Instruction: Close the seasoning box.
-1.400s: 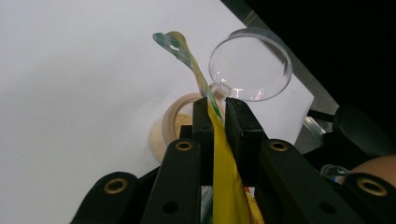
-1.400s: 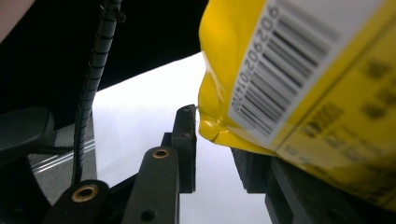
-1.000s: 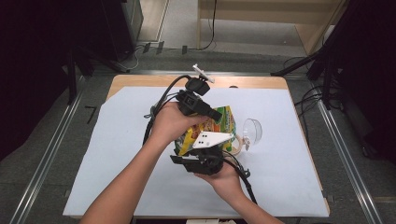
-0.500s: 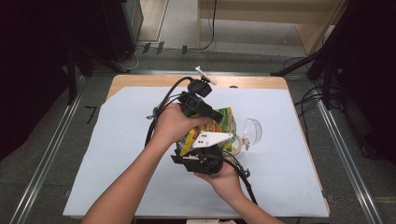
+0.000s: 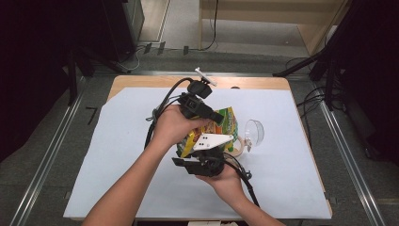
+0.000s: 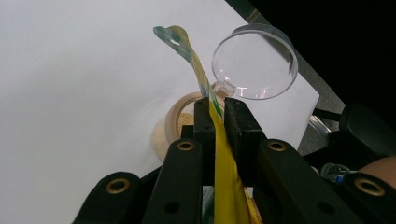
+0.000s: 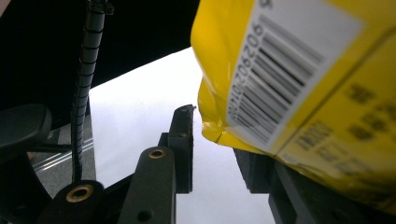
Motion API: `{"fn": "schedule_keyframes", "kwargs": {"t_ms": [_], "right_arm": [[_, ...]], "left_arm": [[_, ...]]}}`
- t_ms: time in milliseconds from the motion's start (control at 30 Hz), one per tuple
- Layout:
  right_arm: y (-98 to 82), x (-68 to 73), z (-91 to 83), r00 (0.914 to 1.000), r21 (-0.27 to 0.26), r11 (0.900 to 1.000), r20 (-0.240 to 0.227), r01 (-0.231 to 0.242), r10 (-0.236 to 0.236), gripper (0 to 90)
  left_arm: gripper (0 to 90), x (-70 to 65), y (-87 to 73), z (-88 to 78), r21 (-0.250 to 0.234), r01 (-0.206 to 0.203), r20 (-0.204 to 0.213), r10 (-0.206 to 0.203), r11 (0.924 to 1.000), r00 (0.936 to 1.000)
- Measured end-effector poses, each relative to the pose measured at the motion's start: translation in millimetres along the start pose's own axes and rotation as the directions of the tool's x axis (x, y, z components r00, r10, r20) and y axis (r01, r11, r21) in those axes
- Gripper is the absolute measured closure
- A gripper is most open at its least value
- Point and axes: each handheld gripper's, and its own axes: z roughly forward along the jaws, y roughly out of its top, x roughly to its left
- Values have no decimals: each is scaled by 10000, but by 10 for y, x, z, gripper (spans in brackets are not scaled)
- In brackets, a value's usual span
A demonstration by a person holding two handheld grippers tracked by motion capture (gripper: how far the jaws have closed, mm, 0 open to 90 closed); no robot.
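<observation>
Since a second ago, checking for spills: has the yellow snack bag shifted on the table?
No. The yellow snack bag sits as before beside the clear cup, left gripper clamped on its edge.

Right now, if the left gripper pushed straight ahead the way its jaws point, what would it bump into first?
Probably the round tan container of grainy powder just beyond the left gripper, with the clear plastic scoop close beside; depth is hard to judge. Its jaws pinch the yellow snack bag.
</observation>
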Motion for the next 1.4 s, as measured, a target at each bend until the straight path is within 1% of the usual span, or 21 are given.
{"fn": "schedule_keyframes", "kwargs": {"t_ms": [167, 233, 333, 433, 567, 700, 767, 867, 933, 1000, 1067, 1167, 1200, 1367, 1400], "right_arm": [[-25, 10, 30, 10000, 80, 10000, -51, -10, 11, 684], [-40, 15, 47, 10000, 113, 9999, -70, -5, 6, 666], [-69, 36, 84, 10000, 226, 9997, -72, -7, 9, 630], [-89, 44, 109, 10000, 308, 9995, -34, 78, -77, 619], [-119, 60, 141, 9999, 420, 9990, -71, 122, -119, 600], [-144, 67, 163, 9998, 464, 9988, -141, 158, -152, 585], [-160, 70, 173, 9995, 506, 9986, -307, 140, -124, 561], [-189, 70, 185, 9991, 478, 9987, -373, 201, -183, 537], [-209, 64, 195, 9992, 521, 9984, -360, 214, -195, 520], [-230, 52, 202, 9992, 542, 9984, -377, 132, -112, 509], [-257, 40, 214, 9994, 610, 9981, -356, 68, -47, 507], [-292, 44, 234, 9996, 794, 9968, -276, 83, -61, 500], [-303, 38, 244, 9995, 787, 9968, -269, 159, -138, 500], [-330, 15, 254, 9997, 851, 9963, -225, 88, -69, 499], [-335, 6, 249, 9998, 843, 9964, -199, 88, -71, 499]], "left_arm": [[846, 17, -66, -29, -109, 91, 55, -90, 9999, 9999], [851, 26, -101, -40, -142, 129, 192, -126, 9998, 9997], [856, 46, -159, -62, -196, 118, 271, -113, 9997, 9996], [859, 54, -203, -79, -262, 148, 305, -140, 9995, 9994], [864, 73, -266, -100, -342, 254, 483, -237, 9991, 9986], [868, 96, -327, -120, -442, 238, 564, -213, 9987, 9982], [869, 100, -352, -126, -492, 201, 546, -174, 9986, 9984], [869, 109, -392, -129, -608, 176, 573, -142, 9980, 9983], [870, 131, -430, -134, -740, 182, 692, -131, 9971, 9975], [872, 154, -464, -139, -819, 186, 760, -124, 9965, 9970], [878, 190, -511, -135, -861, 214, 968, -130, 9961, 9952], [882, 220, -567, -137, -961, 187, 1014, -89, 9952, 9948], [882, 231, -589, -141, -1032, 239, 1090, -125, 9944, 9940], [881, 294, -682, -170, -1367, 371, 1204, -206, 9899, 9925], [881, 302, -692, -175, -1377, 325, 1177, -162, 9899, 9929]]}}
